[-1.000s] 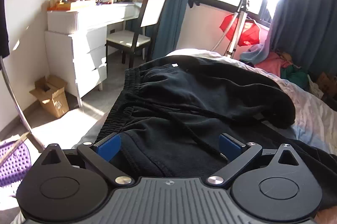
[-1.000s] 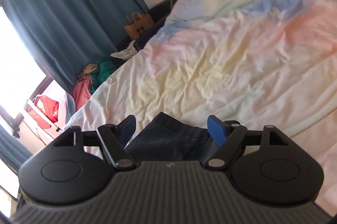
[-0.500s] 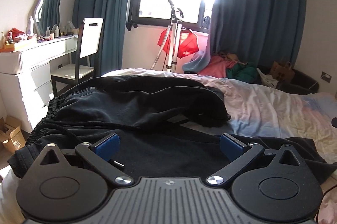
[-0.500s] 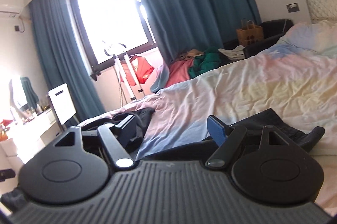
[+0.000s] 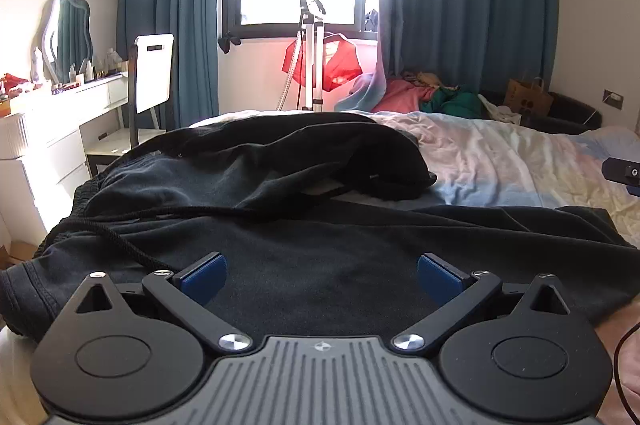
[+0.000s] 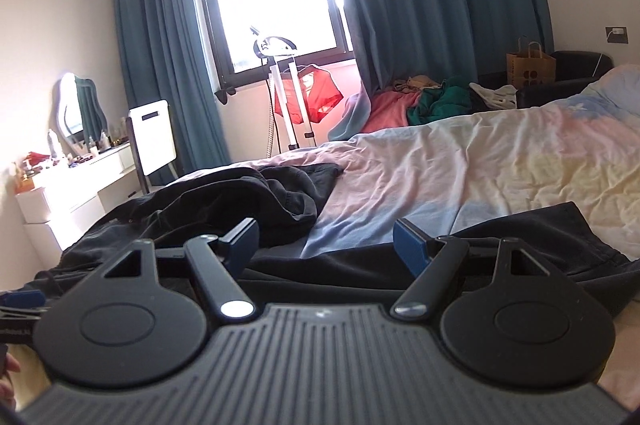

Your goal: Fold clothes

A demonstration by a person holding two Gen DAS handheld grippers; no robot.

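Observation:
Black drawstring trousers lie spread across the near edge of the bed, one leg bunched up behind. They also show in the right wrist view, with the bunched leg to the left. My left gripper is open and empty, low over the black cloth near the waistband cord. My right gripper is open and empty, over the trousers' leg end; its tip shows at the right edge of the left wrist view.
The bed has a pastel sheet. A white dresser and white-backed chair stand left of the bed. A steamer stand with a red garment is at the window. A clothes pile and paper bag lie behind.
Both grippers have swung round to face the window and settled low over the trousers. Their jaws stay open and hold nothing.

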